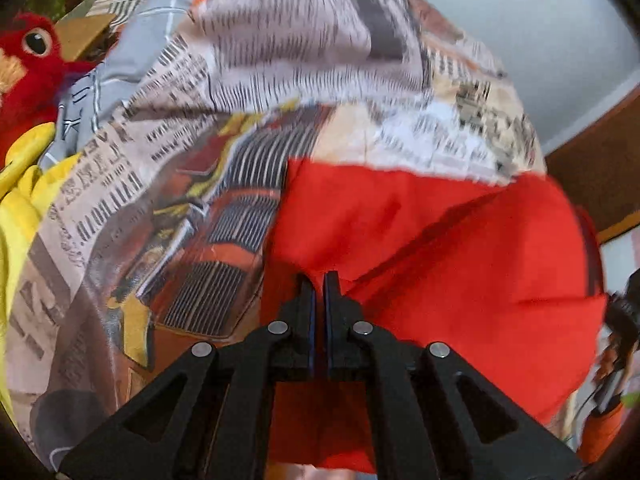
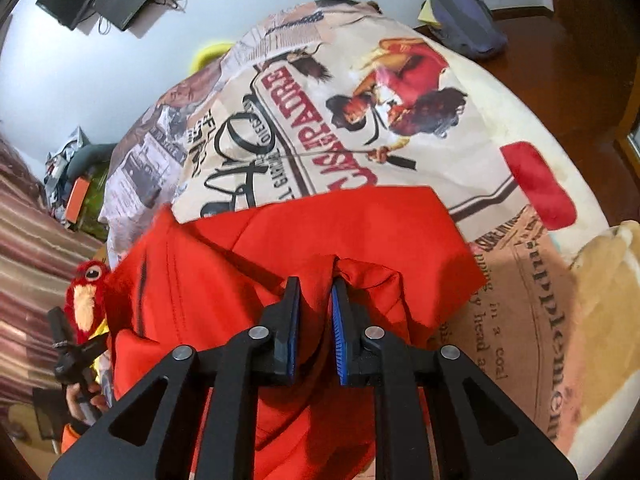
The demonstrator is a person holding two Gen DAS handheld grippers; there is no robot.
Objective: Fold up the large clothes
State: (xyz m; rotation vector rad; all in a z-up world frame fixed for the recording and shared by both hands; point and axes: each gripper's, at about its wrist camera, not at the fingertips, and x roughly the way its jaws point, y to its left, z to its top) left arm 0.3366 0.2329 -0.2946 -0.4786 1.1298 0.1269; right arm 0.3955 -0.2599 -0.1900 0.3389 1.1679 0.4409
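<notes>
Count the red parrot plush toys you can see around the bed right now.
1. The red parrot plush sits at the upper left of the left wrist view and at the left edge of the right wrist view, beside the red garment. Others may be hidden under the bedding.

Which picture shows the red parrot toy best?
The right wrist view: the red parrot toy shows head, eye, pale cheek and beak beside the red garment. The left wrist view crops the parrot at the frame's edge, showing only part of the head and one eye.
</notes>
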